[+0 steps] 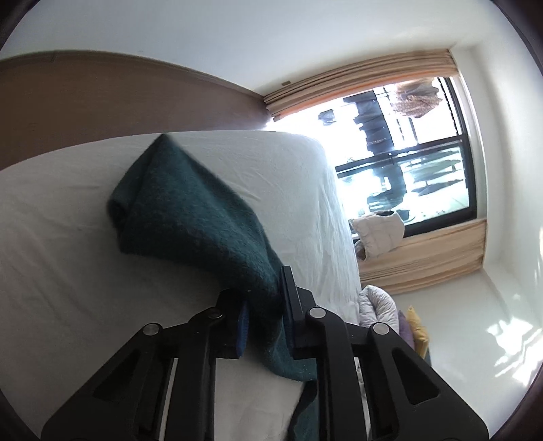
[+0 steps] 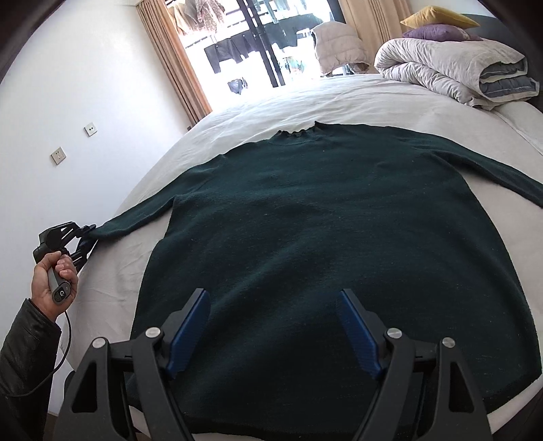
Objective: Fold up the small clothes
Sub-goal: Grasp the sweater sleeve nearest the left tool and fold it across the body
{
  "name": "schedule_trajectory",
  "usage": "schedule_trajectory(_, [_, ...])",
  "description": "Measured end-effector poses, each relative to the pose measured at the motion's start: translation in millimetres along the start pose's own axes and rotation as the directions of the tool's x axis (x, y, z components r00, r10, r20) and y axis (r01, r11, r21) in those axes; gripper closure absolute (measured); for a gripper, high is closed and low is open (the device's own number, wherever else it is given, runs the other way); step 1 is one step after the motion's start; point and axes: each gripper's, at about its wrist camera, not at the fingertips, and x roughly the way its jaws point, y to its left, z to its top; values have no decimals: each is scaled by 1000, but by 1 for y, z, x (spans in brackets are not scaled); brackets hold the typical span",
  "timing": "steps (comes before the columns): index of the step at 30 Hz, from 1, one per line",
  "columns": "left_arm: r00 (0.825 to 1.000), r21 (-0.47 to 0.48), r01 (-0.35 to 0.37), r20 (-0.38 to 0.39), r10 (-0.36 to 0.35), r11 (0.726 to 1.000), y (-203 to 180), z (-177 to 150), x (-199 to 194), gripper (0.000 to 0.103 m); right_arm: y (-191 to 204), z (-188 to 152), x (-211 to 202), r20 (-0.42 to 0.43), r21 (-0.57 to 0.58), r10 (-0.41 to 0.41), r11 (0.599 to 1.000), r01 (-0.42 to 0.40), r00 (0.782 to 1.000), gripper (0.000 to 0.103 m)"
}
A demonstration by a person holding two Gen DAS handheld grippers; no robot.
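A dark green sweater [image 2: 322,230] lies flat on the white bed [image 2: 390,101], collar away from me, both sleeves spread out. My left gripper [image 2: 90,234] is at the bed's left edge, shut on the cuff of the left sleeve [image 2: 135,217]. In the left wrist view the gripper [image 1: 266,291] pinches the green sleeve [image 1: 190,210], which runs away over the sheet [image 1: 61,220]. My right gripper [image 2: 273,298] is open and empty, hovering over the sweater's lower hem.
A rolled grey duvet [image 2: 451,71] with purple and yellow pillows [image 2: 437,23] lies at the bed's far right. A padded vest [image 2: 336,47] sits by the window with beige curtains [image 2: 173,57]. A white wall [image 2: 68,101] runs along the left.
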Motion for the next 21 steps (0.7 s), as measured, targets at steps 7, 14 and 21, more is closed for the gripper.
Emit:
schedule_trajectory(7, [997, 376, 27, -72, 0, 926, -161, -69, 40, 88, -42, -1, -12, 35, 87, -3, 996, -1, 999, 23])
schedule_trajectory(14, [977, 699, 117, -210, 46, 705, -296, -240, 108, 88, -104, -4, -27, 73, 196, -52, 980, 37, 996, 23])
schedule_trajectory(21, [929, 861, 198, -317, 190, 468, -304, -459, 172, 88, -156, -9, -35, 71, 286, -122, 953, 97, 990, 23])
